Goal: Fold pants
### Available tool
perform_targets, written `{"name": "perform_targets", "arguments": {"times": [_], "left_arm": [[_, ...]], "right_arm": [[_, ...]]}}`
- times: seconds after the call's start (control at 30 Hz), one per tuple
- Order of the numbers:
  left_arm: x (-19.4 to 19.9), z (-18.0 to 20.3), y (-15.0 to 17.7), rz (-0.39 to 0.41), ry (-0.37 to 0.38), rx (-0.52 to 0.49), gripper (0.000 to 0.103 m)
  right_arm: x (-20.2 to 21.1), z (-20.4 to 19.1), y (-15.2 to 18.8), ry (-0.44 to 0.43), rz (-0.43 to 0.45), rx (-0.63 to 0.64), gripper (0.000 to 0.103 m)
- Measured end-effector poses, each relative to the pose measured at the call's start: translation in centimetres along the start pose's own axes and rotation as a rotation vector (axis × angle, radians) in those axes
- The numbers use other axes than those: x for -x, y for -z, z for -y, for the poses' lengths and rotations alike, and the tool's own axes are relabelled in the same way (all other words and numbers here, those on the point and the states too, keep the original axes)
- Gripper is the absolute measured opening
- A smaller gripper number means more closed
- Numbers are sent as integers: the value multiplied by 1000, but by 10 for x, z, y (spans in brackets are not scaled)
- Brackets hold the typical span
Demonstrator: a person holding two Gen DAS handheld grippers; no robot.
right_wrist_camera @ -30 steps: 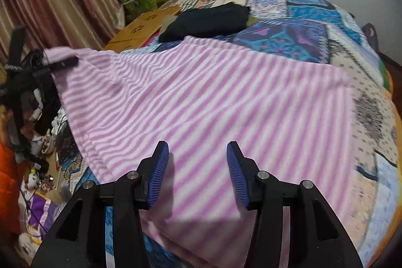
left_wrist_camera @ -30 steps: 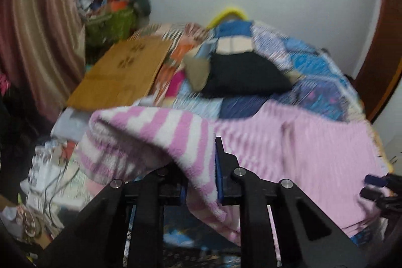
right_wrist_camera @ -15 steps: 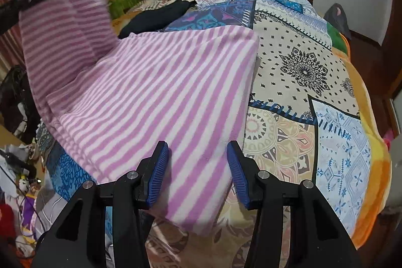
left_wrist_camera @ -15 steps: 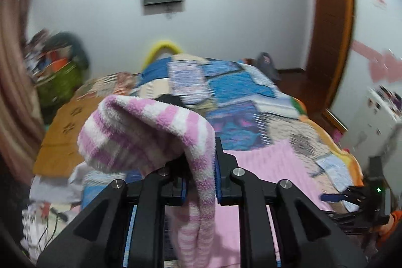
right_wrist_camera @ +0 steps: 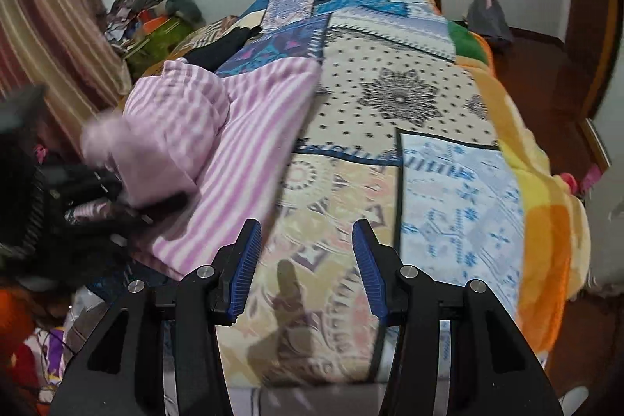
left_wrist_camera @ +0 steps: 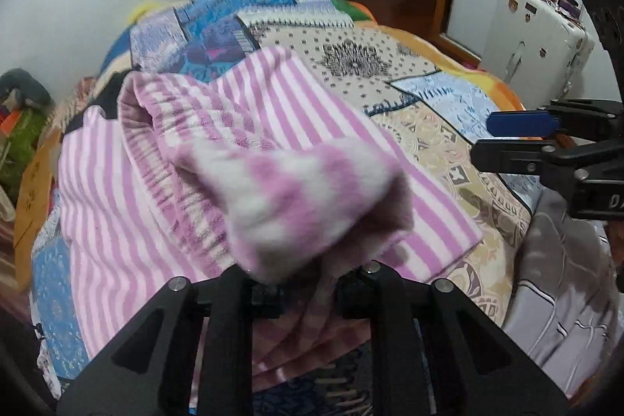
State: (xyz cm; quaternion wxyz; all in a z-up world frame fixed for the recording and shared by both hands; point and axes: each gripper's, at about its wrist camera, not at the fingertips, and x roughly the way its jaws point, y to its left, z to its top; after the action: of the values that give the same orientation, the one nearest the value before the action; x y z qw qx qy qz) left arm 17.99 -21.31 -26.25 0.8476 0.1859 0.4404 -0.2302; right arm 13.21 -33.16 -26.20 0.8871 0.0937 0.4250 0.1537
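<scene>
While the left claw is clamped on a bunched end of the pants, that lifted end hangs over the part lying flat on the bed, so the coming fold looks to turn on carrying it along the pants' long axis, which runs away from the claw toward the far end of the bed. The left hand is the nearer one: the right claw stands with jaws apart and empty over bare quilt, the pants just beside it to its left. Counted: one pair of pants, two claws, one black garment farther up the bed
</scene>
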Motion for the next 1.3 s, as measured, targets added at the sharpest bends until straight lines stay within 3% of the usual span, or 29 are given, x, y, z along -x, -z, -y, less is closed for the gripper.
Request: {"name": "perform_targets", "arguments": {"times": [0.13, 0.23, 0.47, 0.5, 0.57, 0.63, 0.87, 1.0, 1.13, 1.3], "left_arm": [[13, -11, -2, -19, 72, 56, 29], [36, -22, 0, -16, 108, 82, 30], [96, -57, -2, 94, 35, 117, 38], [98, -65, -4, 102, 22, 129, 41], [106, -92, -7, 137, -44, 168, 63], [103, -117, -10, 150, -108, 210, 66], [41, -203, -29, 72, -151, 337, 66], [-13, -229, -44, -8, -155, 350, 66], [-62, -254, -65, -66, -157, 364, 66], [-116, -280, -81, -155, -218, 359, 66]], "right_arm": [[6, -1, 0, -5, 12, 2, 45], [7, -5, -1, -22, 23, 1, 45], [-1, -22, 2, -55, 10, 28, 45], [-2, -24, 2, -59, 6, 31, 45], [-4, -28, 4, -71, -1, 31, 45], [-6, -33, 6, -86, -6, 31, 45], [-17, -51, 19, -111, -43, 31, 47], [-30, -56, 26, -102, -70, 25, 51], [-34, -61, 24, -73, -34, 58, 52], [-46, -55, 7, -56, -27, 93, 49]]}}
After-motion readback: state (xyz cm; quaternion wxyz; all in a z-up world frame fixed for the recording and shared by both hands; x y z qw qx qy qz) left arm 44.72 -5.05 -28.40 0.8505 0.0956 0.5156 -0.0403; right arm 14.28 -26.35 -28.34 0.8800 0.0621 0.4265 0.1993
